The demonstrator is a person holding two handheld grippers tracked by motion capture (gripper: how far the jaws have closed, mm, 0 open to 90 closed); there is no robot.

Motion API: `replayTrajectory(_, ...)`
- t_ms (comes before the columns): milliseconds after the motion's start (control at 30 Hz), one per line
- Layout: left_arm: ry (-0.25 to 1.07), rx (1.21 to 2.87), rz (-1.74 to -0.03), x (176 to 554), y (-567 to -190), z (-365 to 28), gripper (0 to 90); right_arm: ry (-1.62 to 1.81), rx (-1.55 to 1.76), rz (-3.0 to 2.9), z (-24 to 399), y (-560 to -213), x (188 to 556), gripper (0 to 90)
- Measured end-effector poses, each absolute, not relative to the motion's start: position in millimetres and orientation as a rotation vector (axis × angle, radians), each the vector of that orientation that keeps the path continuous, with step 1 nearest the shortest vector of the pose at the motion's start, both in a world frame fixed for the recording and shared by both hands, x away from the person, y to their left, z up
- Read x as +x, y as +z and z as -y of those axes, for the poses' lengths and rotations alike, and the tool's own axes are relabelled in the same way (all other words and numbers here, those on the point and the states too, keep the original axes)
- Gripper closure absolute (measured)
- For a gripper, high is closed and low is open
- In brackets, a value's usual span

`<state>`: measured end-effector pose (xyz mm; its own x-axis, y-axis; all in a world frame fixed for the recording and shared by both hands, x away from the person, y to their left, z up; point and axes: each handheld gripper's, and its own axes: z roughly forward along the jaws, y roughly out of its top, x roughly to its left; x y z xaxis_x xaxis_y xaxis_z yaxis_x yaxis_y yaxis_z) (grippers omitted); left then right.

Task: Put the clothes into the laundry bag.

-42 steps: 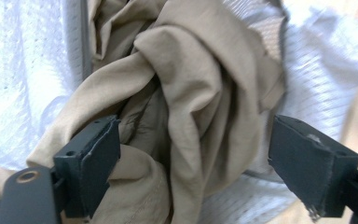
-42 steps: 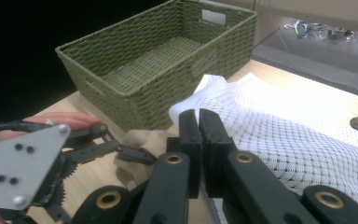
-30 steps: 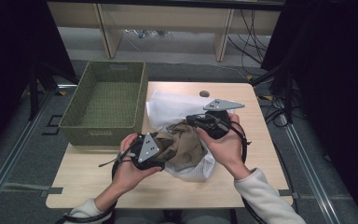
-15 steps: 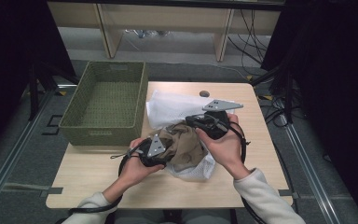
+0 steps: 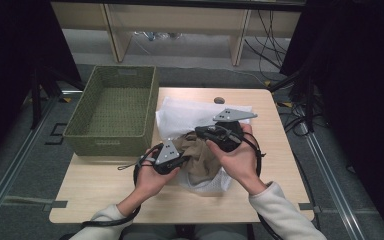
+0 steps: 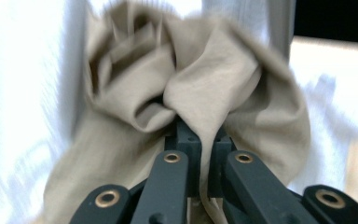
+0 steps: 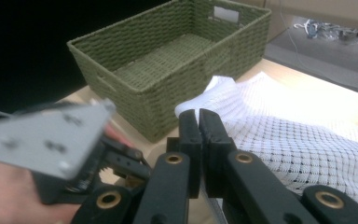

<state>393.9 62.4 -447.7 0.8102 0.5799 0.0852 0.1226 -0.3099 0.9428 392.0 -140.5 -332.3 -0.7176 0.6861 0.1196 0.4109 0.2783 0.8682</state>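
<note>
A green basket [image 5: 111, 114] sits at the worktop's [image 5: 90, 185] left; beside it the left gripper [image 6: 200, 140] has just been closing and pinches a fold of tan cloth [image 6: 205, 98], bunched inside a white mesh bag [image 5: 190, 114] at mid-worktop; the right gripper [image 7: 199, 122], fingers together, clamps the bag's edge.

The person is wearing cream sleeves [image 5: 285, 212], showing at six o'clock. Each gripper, the left gripper [image 5: 168, 161] and the right gripper [image 5: 219, 135], is carrying a grey three-cornered plate dotted with small holes, black jaws with brass-ringed pivots, and a black cable [image 5: 111, 221] trailing toward seven o'clock.
</note>
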Motion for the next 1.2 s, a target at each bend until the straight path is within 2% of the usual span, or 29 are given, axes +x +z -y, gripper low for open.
replayTrajectory(300,0.568,1.749,-0.459,374,-404,-58,88.4,1.460,0.905,-2.249,138,-317,378,89.7)
replayTrajectory(1200,0.646,1.718,-0.445,372,-389,-53,88.2,1.472,0.901,-2.225,142,-312,376,89.8)
